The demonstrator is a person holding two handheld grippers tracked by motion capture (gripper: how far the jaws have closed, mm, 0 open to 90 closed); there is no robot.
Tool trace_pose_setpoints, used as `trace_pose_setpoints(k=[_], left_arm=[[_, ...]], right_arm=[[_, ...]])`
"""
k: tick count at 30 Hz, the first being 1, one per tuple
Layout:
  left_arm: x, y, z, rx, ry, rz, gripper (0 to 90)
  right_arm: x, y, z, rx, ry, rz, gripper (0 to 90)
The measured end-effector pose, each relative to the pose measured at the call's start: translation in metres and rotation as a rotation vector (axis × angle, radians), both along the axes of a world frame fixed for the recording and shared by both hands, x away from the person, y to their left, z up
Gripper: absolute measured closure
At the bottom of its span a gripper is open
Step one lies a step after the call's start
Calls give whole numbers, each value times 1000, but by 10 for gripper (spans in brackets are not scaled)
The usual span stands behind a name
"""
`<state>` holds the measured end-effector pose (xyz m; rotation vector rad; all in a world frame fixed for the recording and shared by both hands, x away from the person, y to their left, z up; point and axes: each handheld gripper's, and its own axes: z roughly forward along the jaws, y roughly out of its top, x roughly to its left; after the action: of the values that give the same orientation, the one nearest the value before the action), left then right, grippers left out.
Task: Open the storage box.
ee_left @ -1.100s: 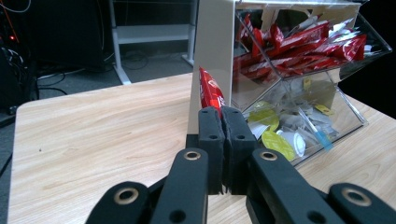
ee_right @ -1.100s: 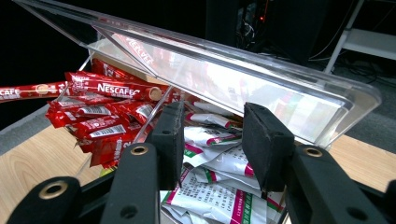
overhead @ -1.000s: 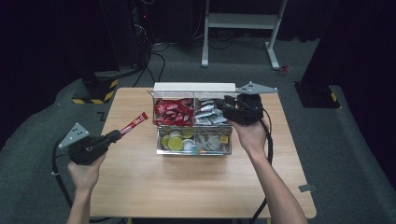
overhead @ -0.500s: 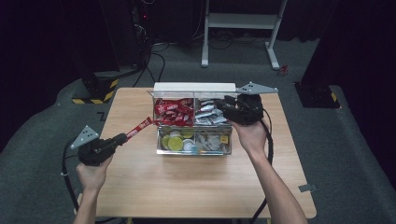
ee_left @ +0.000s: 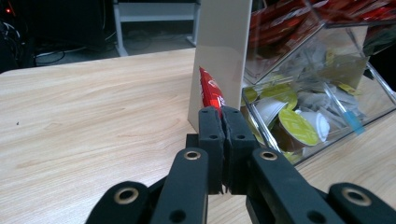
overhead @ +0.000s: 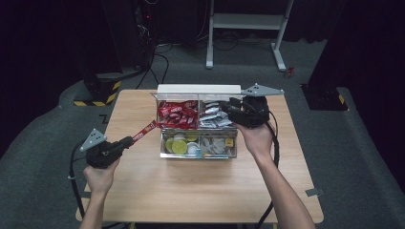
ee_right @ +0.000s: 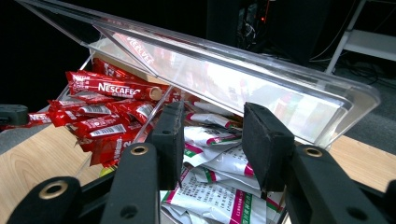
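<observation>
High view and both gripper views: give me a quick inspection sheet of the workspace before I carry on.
Surface: wooden table, bare in front of the box.
Job's things: red sachet pinched at one end, its free end reaching toward the clear compartment box; box lid stands open.
Clutter: red sachets, white packets, yellow-lidded capsules, all inside the box.
Grippers: left gripper shut on the red sachet; right gripper partly open over the white packets, gripping nothing.
Cables: one cable off the left gripper, another off the right.
Surroundings: grey carpet, white frame.
</observation>
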<state>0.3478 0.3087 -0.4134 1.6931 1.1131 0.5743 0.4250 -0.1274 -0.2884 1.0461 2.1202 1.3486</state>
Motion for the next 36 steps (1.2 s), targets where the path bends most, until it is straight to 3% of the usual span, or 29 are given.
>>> trace_pose_setpoints(k=[20, 27, 36], left_arm=[[16, -8, -34, 18, 61, 55, 879], [22, -10, -49, 42, 94, 72, 879], [25, -13, -58, 60, 101, 89, 878]], right_arm=[[0, -1, -2, 13, -1, 0, 589], [1, -1, -2, 16, 1, 0, 589], [0, 0, -2, 15, -1, 0, 589]])
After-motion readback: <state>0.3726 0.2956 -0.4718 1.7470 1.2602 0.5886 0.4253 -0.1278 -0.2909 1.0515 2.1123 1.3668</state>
